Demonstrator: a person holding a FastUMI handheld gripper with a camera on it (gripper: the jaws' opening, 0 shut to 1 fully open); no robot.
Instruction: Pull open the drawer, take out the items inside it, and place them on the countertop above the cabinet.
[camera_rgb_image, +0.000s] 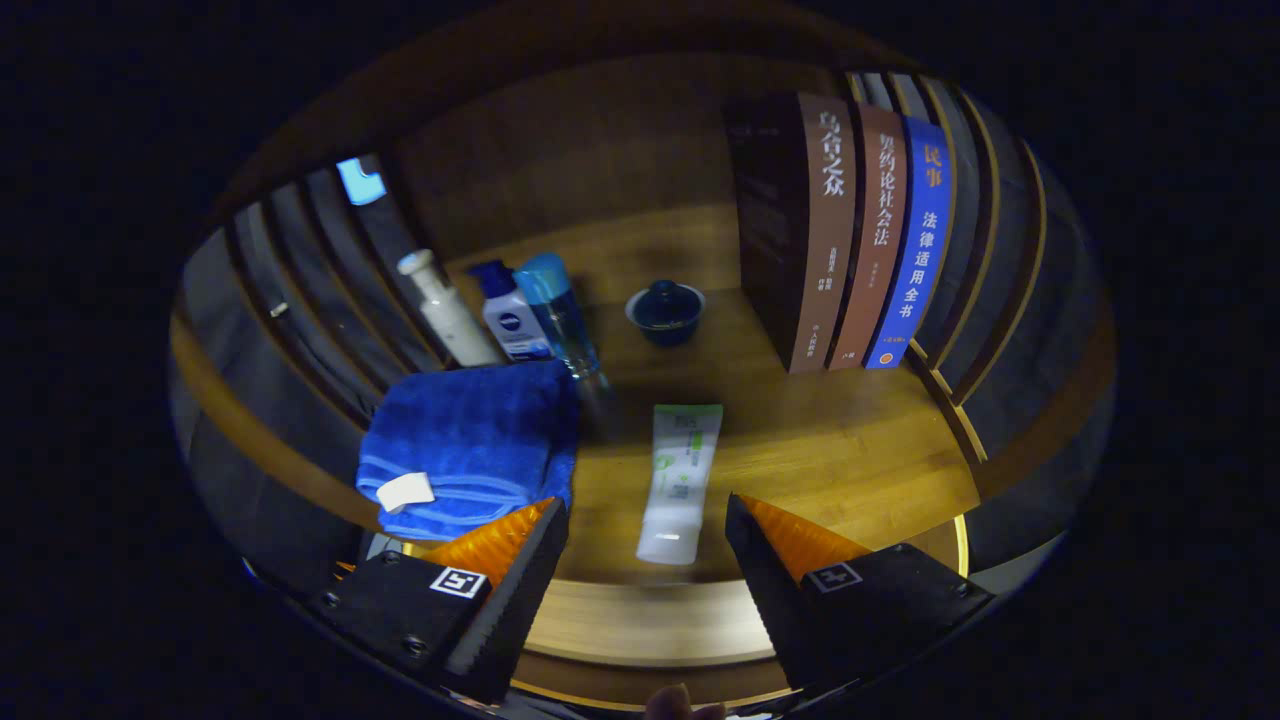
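My claw (647, 520) spread wide, grasping nothing. White tube (680, 480) lies flat on wooden table (820, 440), between fingers, its near end just ahead of tips. Folded blue towel (470, 445) near left, beside left finger. Three bottles (510, 315) far left, dark lidded cup (666, 312) beyond tube, upright books (850, 240) far right.

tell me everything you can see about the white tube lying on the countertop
The white tube looks like soft plastic, a squeeze tube with a green band at its far crimped end and green printing along the body, its white cap end nearest the open gripper. It lies flat on the wooden countertop, lengthwise between and just ahead of the fingers, neither touching it. The blue towel lies beside it, apart.
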